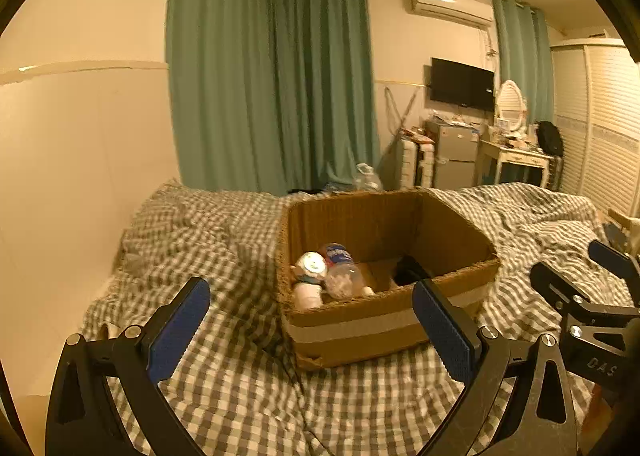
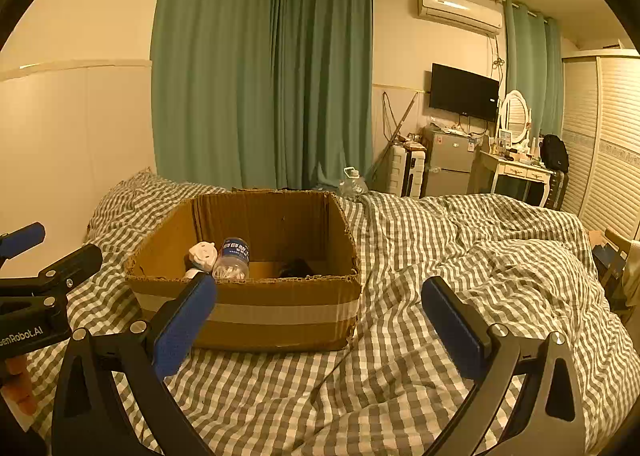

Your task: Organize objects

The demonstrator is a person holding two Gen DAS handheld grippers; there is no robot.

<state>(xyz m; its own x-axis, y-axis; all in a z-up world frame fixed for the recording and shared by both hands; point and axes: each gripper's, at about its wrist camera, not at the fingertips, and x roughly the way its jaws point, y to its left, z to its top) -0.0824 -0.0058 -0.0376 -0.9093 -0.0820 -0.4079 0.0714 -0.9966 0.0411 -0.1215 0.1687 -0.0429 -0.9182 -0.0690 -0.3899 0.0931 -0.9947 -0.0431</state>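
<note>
An open cardboard box (image 1: 360, 326) (image 2: 280, 312) sits on the checked bed cover. Inside lie a clear plastic bottle with a blue label (image 1: 340, 270) (image 2: 234, 258), a white bottle-like object (image 1: 310, 280) (image 2: 202, 254) and a dark object (image 1: 410, 270) (image 2: 296, 268). My left gripper (image 1: 312, 320) is open and empty, just in front of the box. My right gripper (image 2: 320, 312) is open and empty, in front of the box's right corner. Each gripper shows at the edge of the other's view: the right one (image 1: 580, 272), the left one (image 2: 52, 248).
The checked grey-and-white bed cover (image 2: 460, 256) is rumpled to the right. A wall runs along the left. Beyond the bed stand green curtains (image 2: 260, 76), a large water jug (image 2: 352, 182), a small fridge (image 2: 448, 164), a dressing table (image 2: 516, 172) and a wardrobe (image 2: 608, 136).
</note>
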